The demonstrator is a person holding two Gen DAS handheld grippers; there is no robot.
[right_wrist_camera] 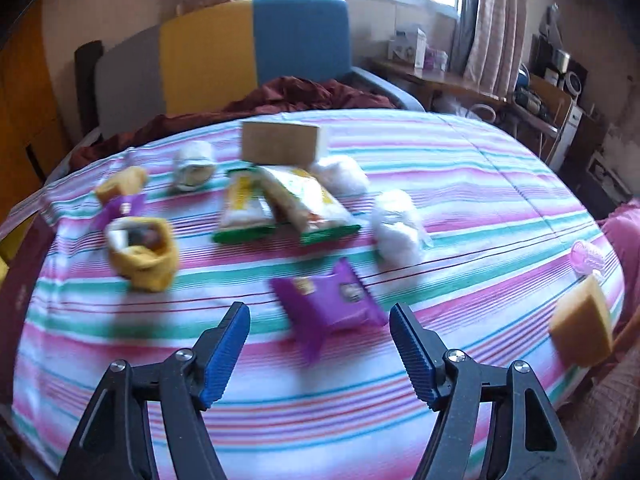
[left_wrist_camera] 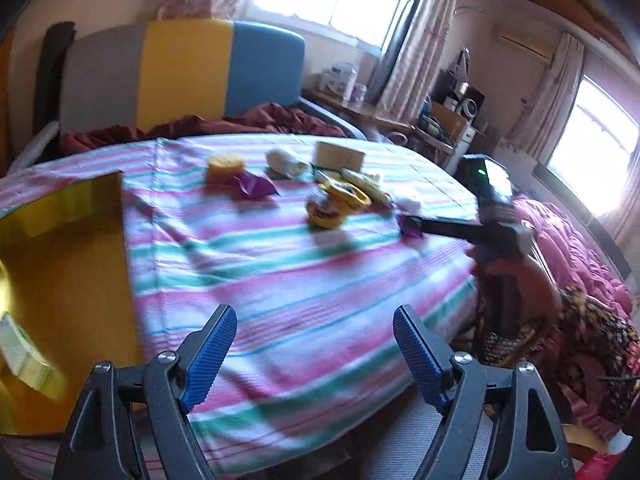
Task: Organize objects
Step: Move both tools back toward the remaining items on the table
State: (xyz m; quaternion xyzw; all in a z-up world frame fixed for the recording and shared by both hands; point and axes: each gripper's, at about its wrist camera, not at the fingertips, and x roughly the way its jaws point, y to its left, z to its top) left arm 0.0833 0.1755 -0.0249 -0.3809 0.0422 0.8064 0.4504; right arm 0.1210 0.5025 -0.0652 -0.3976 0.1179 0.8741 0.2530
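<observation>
While your right gripper (right_wrist_camera: pixel 320 344) hangs with its jaws well apart and nothing between the pads, the purple packet (right_wrist_camera: pixel 330 304) lies flat on the striped sheet (right_wrist_camera: pixel 480 184) just ahead of the fingertips, so that looks like the piece to take. Bring the tips down either side of its middle rather than over the crimped end, press lightly into the soft bedding so the lower edges get under the wrapper, and close slowly; foil of that kind will likely slide or crumple if you snatch at it. Neither blue pad (right_wrist_camera: pixel 224 356) touches the packet yet. Your left gripper (left_wrist_camera: pixel 314 348) is likewise open and empty, held above bare sheet with the yellow box (left_wrist_camera: pixel 60 264) just to its left; that seems the likely bin, so keep it clear for the drop. Further out, the yellow pouch (right_wrist_camera: pixel 140 256) sits to the left, two green-edged snack bags (right_wrist_camera: pixel 280 204) overlap near the middle, white bundles (right_wrist_camera: pixel 396 228) lie to their right, and a cardboard box (right_wrist_camera: pixel 280 142) stands behind. A sponge-like yellow block (right_wrist_camera: pixel 582 320) rests near the right edge, well apart from the rest.
</observation>
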